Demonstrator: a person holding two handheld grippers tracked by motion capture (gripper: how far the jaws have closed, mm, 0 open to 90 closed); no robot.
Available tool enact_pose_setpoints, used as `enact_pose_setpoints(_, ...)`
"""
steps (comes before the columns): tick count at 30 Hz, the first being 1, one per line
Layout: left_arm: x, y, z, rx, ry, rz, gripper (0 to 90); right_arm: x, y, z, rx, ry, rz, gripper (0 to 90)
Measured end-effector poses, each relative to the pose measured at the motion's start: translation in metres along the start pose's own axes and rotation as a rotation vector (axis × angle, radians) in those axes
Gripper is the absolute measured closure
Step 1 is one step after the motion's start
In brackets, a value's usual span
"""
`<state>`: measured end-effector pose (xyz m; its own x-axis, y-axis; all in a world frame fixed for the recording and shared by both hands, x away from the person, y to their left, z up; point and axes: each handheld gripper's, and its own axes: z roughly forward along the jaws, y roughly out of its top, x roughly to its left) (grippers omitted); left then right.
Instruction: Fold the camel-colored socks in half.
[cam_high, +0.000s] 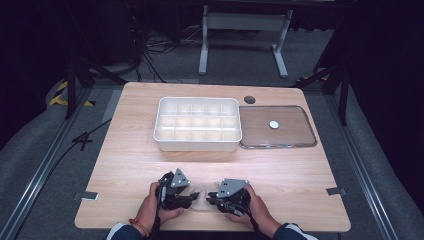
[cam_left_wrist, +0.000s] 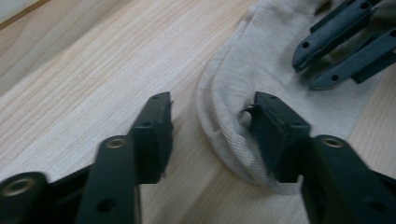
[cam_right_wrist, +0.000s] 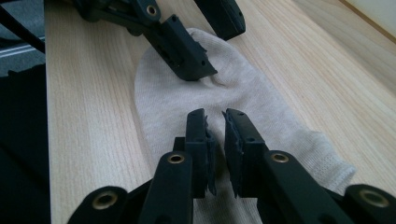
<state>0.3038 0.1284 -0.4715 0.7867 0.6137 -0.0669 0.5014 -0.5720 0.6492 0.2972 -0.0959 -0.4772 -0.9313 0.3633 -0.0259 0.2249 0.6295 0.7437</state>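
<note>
- No brand, label or writing can be read on anything.
- A pale sock (cam_right_wrist: 196, 93) lies flat on the desk (cam_high: 135, 165) near its front edge, between the two grippers; in the high view it is a faint patch (cam_high: 199, 196), mostly hidden by them.
- Left gripper (cam_left_wrist: 210, 123): jaws partly open, one pad on bare wood, the other on the sock's ribbed edge – the edge lies between them, not pinched.
- Right gripper (cam_right_wrist: 215, 122): jaws nearly closed, a narrow gap showing, tips down on the sock; whether any cloth is caught in the gap I cannot tell.
- The sock's far end is cut off in the left gripper view.
- Farther back stand a white tray (cam_high: 197, 145) with compartments and, just beside it, a clear lid (cam_high: 295, 135) – both well apart from the sock.
</note>
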Motion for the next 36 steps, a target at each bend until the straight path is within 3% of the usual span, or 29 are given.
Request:
enact_pose_setpoints(9, 0.007, 0.001, -0.001, 0.019, -0.122, 0.04, 81.8, -0.002, -0.001, 0.001, 0.0, 0.007, 0.008, 79.6)
enact_pose_setpoints(16, 0.002, 0.004, -0.005, 0.007, -0.1, 0.067, 84.2, -0.002, 0.001, 0.001, 0.013, 0.01, 0.018, 80.4)
enact_pose_setpoints(19, 0.001, 0.005, -0.008, -0.05, -0.126, 0.05, 84.3, -0.004, 0.002, 0.002, 0.013, 0.013, 0.033, 81.8)
enact_pose_setpoints(23, -0.003, 0.01, -0.012, -0.109, -0.138, 0.069, 84.3, -0.007, 0.002, 0.002, 0.014, 0.027, 0.055, 82.9)
enact_pose_setpoints(26, -0.008, 0.014, -0.013, -0.142, -0.128, 0.068, 84.3, -0.007, 0.002, 0.002, 0.016, 0.024, 0.049, 83.2)
enact_pose_setpoints(30, -0.01, 0.016, -0.012, -0.154, -0.139, 0.062, 84.4, -0.009, 0.005, 0.006, 0.019, 0.012, 0.047, 83.4)
enact_pose_setpoints(36, -0.01, 0.016, -0.015, -0.156, -0.1, 0.071, 84.8, -0.011, 0.008, 0.009, 0.016, 0.01, 0.053, 83.4)
